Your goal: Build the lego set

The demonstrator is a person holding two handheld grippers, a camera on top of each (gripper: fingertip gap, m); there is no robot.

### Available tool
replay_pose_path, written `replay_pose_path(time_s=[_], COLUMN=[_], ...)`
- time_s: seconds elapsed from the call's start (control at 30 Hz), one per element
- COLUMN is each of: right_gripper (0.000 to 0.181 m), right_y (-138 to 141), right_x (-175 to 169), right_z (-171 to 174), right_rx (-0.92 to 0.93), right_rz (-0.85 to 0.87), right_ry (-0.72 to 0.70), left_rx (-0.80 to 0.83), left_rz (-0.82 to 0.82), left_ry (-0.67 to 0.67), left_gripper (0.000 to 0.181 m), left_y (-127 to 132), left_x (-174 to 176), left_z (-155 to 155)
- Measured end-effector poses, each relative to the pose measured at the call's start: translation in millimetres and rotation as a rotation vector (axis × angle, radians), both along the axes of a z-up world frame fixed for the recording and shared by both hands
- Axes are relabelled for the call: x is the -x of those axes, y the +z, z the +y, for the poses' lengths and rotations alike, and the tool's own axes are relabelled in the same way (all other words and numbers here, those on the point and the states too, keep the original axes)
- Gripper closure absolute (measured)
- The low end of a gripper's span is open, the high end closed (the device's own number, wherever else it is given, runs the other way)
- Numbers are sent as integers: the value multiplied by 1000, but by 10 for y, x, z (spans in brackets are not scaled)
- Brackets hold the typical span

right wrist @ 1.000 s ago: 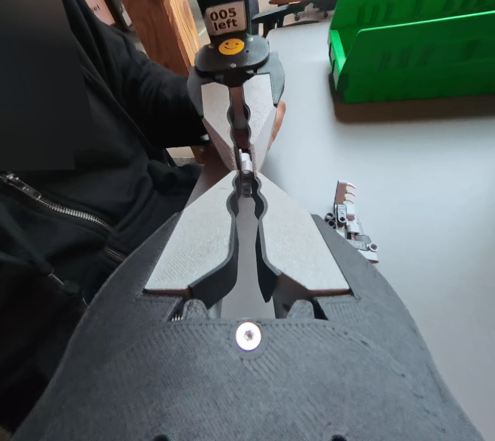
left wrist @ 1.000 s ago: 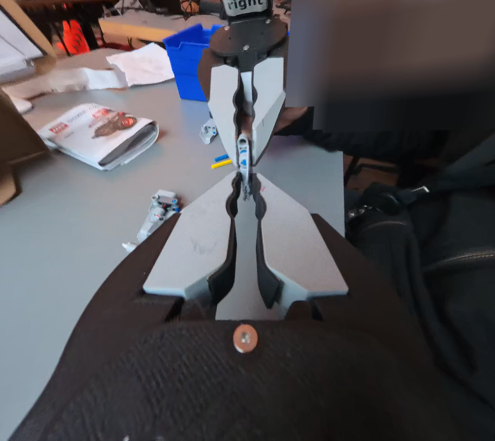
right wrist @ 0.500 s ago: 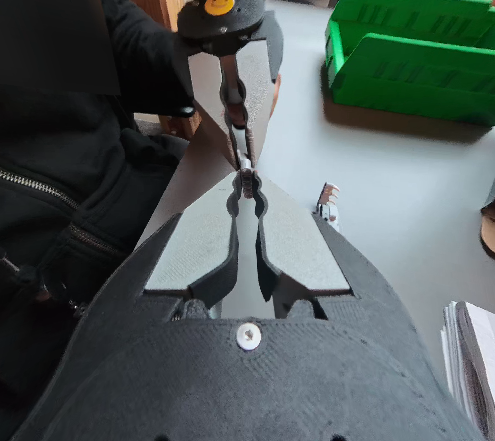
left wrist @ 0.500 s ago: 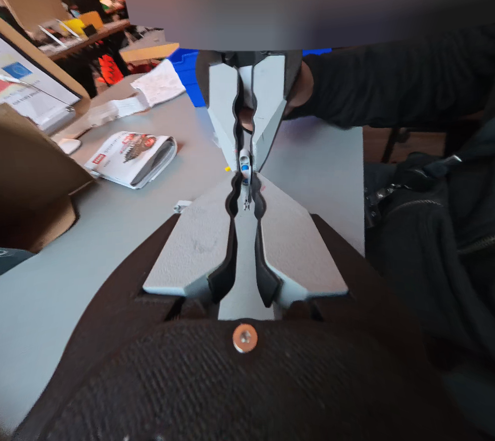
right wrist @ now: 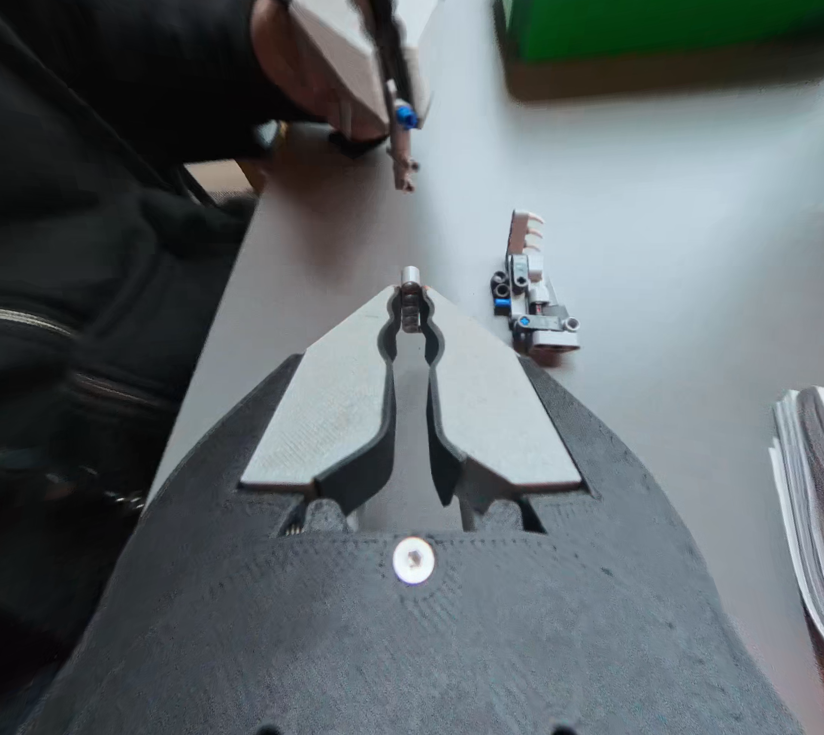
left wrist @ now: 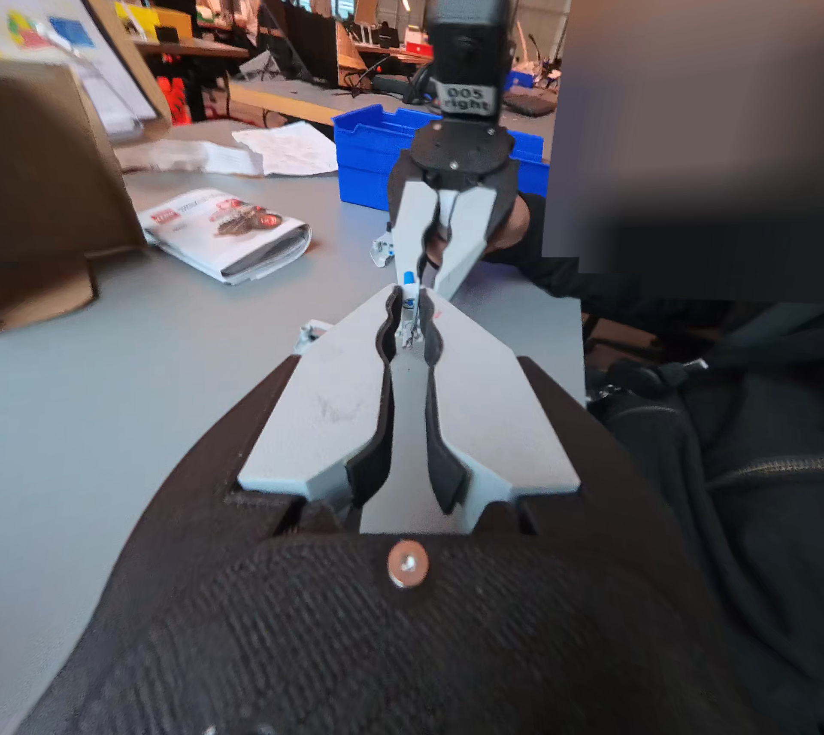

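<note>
A thin grey lego piece (left wrist: pixel 409 314) with a blue pin near its top is held upright between the tips of the left fingers (left wrist: pixel 356 374); in the right wrist view the same piece (right wrist: pixel 402 138) is seen hanging down, with a dark small part at its lower end. A short dark ribbed piece (right wrist: pixel 410 303) with a light grey end is held at the tips of the right fingers (right wrist: pixel 481 379). A partly built grey assembly (right wrist: pixel 530 294) with black and blue parts and a toothed end is lying flat on the grey worktop (right wrist: pixel 646 223).
</note>
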State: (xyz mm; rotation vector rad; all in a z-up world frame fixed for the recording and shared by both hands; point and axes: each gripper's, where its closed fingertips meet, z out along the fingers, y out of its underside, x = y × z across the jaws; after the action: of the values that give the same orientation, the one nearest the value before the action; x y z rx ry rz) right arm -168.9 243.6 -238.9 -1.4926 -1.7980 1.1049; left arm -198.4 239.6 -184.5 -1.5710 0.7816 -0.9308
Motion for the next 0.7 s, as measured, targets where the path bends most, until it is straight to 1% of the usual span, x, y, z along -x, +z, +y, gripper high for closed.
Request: replay_pose_path(time_s=[0.07,0.13,0.2,0.27,0.33,0.37,0.43,0.5,0.6,0.63,0.7], right_gripper=[171,165,158,154,155,153,147,143,144,146,148], right_y=[-153,-279,-256,-145,-202,-228,-178,-209,-14,81,305], right_x=[62,65,70,80,33,14,30,17,14,-1,-35], right_z=[11,83,144,126,166,199,178,216,269,289,259], right_rx=[-56,-89,-82,-15,12,15,54,43,19,36,141], right_rz=[-64,-132,-112,-40,-76,-97,-59,-79,26,81,203], right_ry=[-32,-62,-97,-100,-114,-131,-125,-146,-169,-174,-149], left_rx=[110,150,186,206,248,258,253,243,191,184,170], left_rz=[-60,-105,-113,-162,-201,-211,-215,-216,-272,-289,-319], left_ry=[11,7,10,22,30,38,54,31,-19,-39,-60], left_gripper=[176,176,176,176,176,176,177,177,177,176,176], left_y=[-44,-31,-56,-27,-31,-34,-29,-14,94,119,160], left_x=[20,9,-1,18,41,54,71,51,28,21,8], left_z=[63,93,120,151,176,189,203,174,108,88,73])
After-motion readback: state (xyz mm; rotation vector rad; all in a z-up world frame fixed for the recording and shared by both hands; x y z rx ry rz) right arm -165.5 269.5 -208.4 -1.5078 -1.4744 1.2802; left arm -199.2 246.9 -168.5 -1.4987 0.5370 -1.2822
